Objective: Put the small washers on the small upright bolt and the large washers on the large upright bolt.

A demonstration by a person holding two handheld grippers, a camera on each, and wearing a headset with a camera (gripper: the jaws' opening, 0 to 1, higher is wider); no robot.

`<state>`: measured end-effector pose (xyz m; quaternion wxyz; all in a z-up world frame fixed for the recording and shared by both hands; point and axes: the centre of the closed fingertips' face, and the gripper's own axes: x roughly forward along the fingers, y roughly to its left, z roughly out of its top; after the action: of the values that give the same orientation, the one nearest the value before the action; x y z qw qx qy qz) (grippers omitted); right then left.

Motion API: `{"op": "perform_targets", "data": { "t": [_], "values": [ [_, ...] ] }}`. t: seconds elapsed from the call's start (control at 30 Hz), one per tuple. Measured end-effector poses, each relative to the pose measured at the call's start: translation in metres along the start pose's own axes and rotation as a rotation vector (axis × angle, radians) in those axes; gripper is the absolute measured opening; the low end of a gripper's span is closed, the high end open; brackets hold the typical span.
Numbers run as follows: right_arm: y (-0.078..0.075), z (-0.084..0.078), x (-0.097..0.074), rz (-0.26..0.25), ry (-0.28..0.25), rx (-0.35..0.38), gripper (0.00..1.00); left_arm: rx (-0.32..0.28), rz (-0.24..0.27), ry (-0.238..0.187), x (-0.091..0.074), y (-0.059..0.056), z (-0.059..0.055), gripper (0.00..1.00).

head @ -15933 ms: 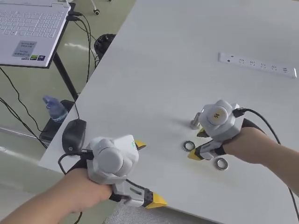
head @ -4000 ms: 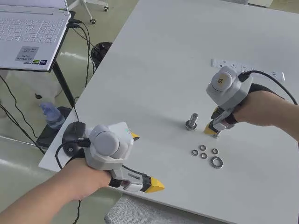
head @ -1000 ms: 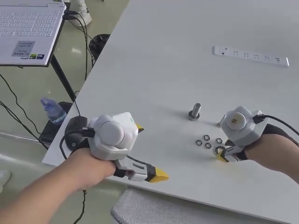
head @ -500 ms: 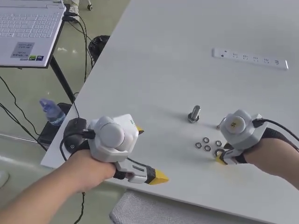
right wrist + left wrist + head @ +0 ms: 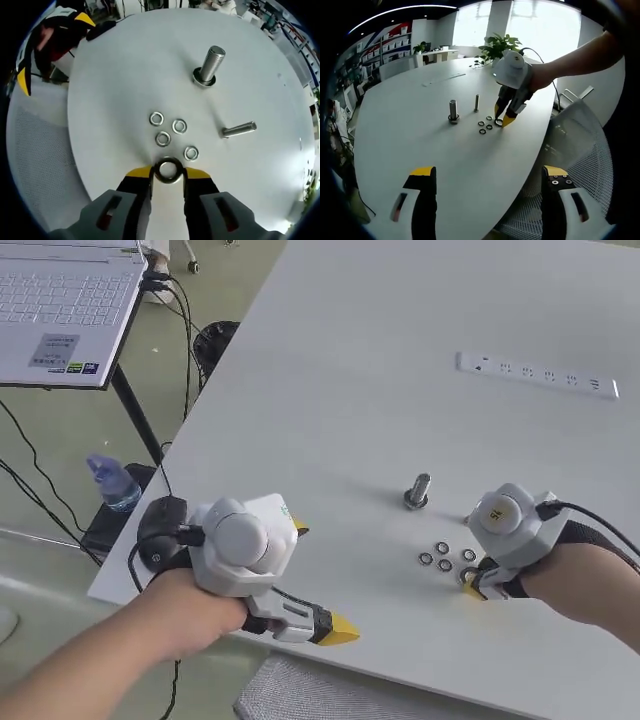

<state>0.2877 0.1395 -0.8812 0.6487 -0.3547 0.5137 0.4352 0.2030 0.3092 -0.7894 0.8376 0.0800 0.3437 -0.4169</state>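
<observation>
The table (image 5: 400, 340) takes up most of my head view, with a laptop (image 5: 60, 300) on a stand off its left edge and a power strip (image 5: 537, 376) lying at its far side. My left gripper (image 5: 316, 580) hangs over the near edge, well apart from the work. In its own view its jaws stand wide apart with nothing between them. My right gripper (image 5: 470, 585) is down at the table on the right, tips on the surface. Its jaws are drawn in to a narrow gap, and the tips sit against either side of the large washer (image 5: 168, 170), which lies flat. I cannot tell whether it is off the table. The large bolt (image 5: 418, 490) stands upright beyond the washers. The small bolt (image 5: 476, 102) stands upright near it, on the side toward my right gripper. Four small washers (image 5: 163, 138) lie loose on the table in a cluster between the large bolt and the right tips, the nearest just beside the large washer.
</observation>
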Motion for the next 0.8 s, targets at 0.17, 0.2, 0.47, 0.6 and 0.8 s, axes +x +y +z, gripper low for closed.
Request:
{"op": "perform_targets", "data": {
  "t": [0.17,0.2,0.47,0.6,0.8],
  "values": [
    [-0.002,0.0,0.0,0.016,0.019,0.017,0.22,-0.003,-0.001,-0.001,-0.001,-0.001,0.0,0.85],
    [-0.001,0.0,0.0,0.011,0.035,-0.012,0.21,0.0,0.001,-0.003,-0.001,-0.001,0.001,0.85],
    [-0.001,0.0,0.0,0.022,0.061,-0.013,0.2,0.002,0.003,-0.031,0.0,-0.002,0.009,0.86],
    [-0.002,0.0,-0.001,0.026,0.061,-0.024,0.2,0.002,0.004,-0.035,0.0,-0.003,0.011,0.86],
    [-0.003,0.0,-0.002,0.028,0.055,-0.025,0.2,-0.002,0.008,-0.027,0.001,-0.003,0.008,0.86]
  ]
}}
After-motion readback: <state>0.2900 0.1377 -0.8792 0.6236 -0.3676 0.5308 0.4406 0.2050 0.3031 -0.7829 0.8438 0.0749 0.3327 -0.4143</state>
